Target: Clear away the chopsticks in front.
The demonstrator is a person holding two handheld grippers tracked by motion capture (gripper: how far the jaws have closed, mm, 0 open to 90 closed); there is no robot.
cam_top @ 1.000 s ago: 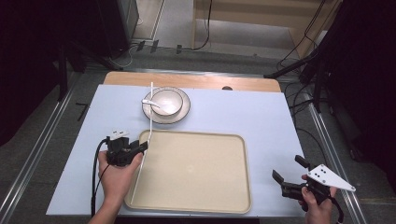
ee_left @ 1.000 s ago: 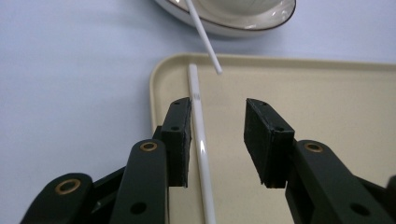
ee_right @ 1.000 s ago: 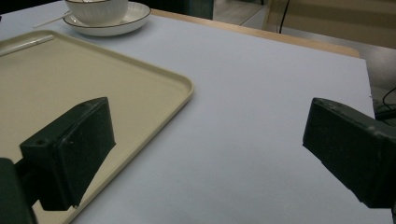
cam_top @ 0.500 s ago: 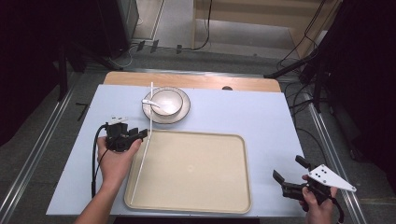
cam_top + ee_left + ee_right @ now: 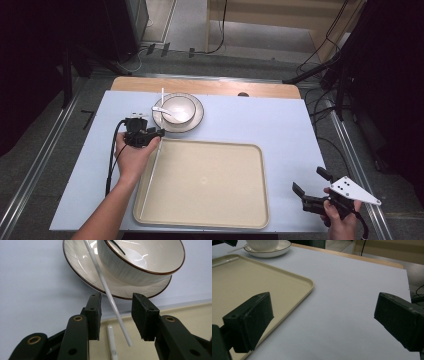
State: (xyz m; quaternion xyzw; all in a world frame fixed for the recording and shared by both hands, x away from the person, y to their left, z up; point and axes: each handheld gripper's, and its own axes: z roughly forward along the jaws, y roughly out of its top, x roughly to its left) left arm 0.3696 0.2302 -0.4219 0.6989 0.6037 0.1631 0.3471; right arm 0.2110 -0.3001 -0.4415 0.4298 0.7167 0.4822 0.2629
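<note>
Left hand-held gripper [image 5: 116, 320], jaws part open, straddles a white chopstick [image 5: 107, 290] without touching; right hand-held gripper [image 5: 322, 322] gapes wide, its lower body cut off.

The left gripper [image 5: 159, 134] is carried up along the tray's [image 5: 260, 165] left edge, nearer the plate [image 5: 196, 121], than a second ago.

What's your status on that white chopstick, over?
Left gripper open around the white chopstick, pads not touching. Chopstick leans on the plate. Right gripper open, idle. Nothing in the way.
</note>
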